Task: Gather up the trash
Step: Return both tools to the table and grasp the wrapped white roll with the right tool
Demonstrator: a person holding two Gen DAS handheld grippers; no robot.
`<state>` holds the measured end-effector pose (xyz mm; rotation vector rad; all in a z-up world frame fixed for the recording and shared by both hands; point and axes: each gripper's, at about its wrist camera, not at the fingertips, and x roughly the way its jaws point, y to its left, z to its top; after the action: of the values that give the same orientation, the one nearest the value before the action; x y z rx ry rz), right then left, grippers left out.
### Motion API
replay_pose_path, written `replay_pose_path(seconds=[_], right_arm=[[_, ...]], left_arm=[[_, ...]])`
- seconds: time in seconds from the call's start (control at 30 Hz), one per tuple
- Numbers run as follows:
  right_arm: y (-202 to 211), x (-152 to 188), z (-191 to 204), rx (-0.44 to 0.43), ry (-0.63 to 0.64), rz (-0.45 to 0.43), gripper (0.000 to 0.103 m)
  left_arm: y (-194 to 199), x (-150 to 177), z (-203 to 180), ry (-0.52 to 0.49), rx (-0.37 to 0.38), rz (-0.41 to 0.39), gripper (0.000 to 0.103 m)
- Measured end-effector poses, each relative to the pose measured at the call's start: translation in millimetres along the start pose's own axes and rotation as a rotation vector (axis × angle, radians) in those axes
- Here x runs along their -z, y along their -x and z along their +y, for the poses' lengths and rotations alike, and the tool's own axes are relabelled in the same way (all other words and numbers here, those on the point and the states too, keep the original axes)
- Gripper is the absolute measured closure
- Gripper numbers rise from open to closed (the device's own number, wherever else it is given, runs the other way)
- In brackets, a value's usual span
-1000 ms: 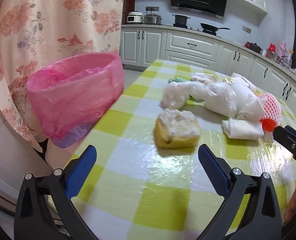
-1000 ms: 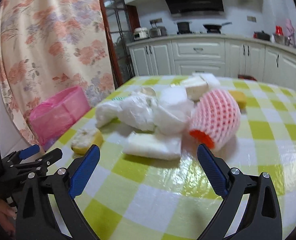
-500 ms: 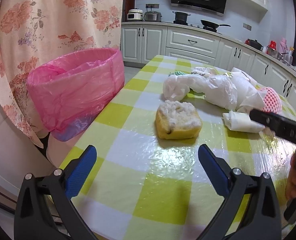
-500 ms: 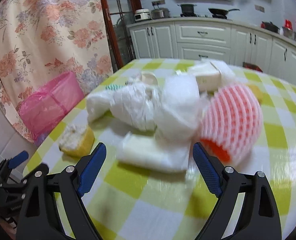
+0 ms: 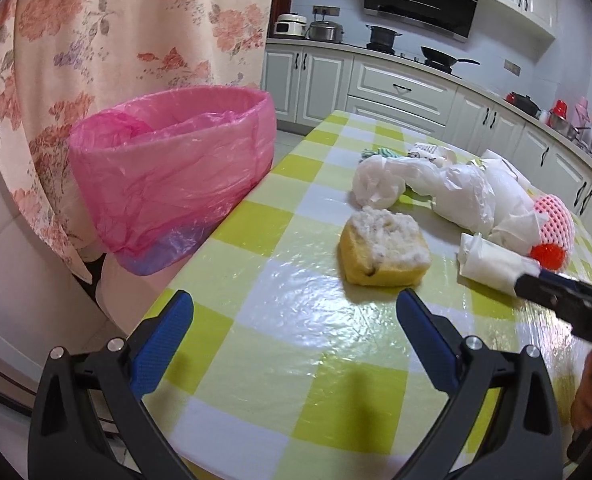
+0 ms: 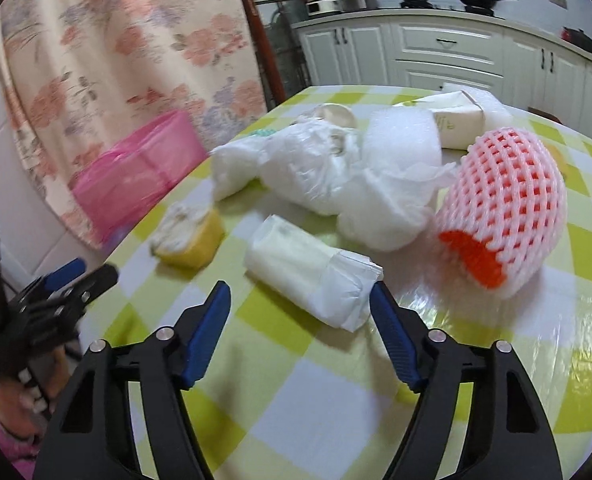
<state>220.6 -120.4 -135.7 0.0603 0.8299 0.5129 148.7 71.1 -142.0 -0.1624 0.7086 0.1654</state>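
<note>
Right wrist view: the right gripper [image 6: 300,308] is pointing down at a folded white paper packet [image 6: 312,272] lying on the counter [image 6: 336,412], which is covered in a yellow-and-white checked cloth. The jaws are closing, with the near end of the packet sitting between the blue pads [image 6: 208,332]; the pads are not yet pressing on it. Just beyond the packet, a crumpled white plastic bag [image 6: 320,168] is lying against a pink foam fruit net [image 6: 504,208], and a white carton [image 6: 452,120] is resting behind them. A yellow sponge [image 6: 188,236] with a white top is lying to the left of the packet, near the counter's edge.

Left wrist view: the left gripper [image 5: 296,340] is hanging over the near part of the counter with its jaws wide apart and nothing between them; the sponge is sitting just ahead of them. A bin lined with a pink bag [image 5: 176,168] is standing beside the counter's left edge, in front of a floral curtain [image 5: 116,32]. The right gripper is entering from the right, its tip at the paper packet.
</note>
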Motion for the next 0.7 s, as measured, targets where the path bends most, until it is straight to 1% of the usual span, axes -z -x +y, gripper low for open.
replay_pose_path(seconds=[0.03, 0.17, 0.23, 0.37, 0.5, 0.53, 0.57, 0.7], right_arm=[[2, 0, 2, 0.003, 0.010, -0.006, 0.034], [4, -9, 7, 0.076, 0.045, -0.039, 0.034], [2, -15, 6, 0.093, 0.055, -0.049, 0.034], [-16, -23, 4, 0.076, 0.100, -0.006, 0.034], [-29, -18, 10, 0.076, 0.146, 0.049, 0.034], [-31, -16, 11, 0.080, 0.156, 0.058, 0.035], [-32, -14, 12, 0.081, 0.163, 0.070, 0.039], [-30, -11, 15, 0.079, 0.172, 0.067, 0.049]], left_arm=[[0, 0, 0, 0.000, 0.000, 0.000, 0.005], [0, -2, -3, -0.016, 0.003, -0.002, 0.005], [-1, -5, -7, -0.026, 0.002, -0.005, 0.005], [-10, -12, -18, -0.037, 0.015, 0.005, 0.005], [-22, -19, -28, -0.044, 0.003, 0.021, 0.005], [-25, -21, -30, -0.039, 0.000, 0.025, 0.005], [-28, -22, -31, -0.034, -0.002, 0.031, 0.005], [-34, -27, -40, -0.045, 0.000, 0.042, 0.006]])
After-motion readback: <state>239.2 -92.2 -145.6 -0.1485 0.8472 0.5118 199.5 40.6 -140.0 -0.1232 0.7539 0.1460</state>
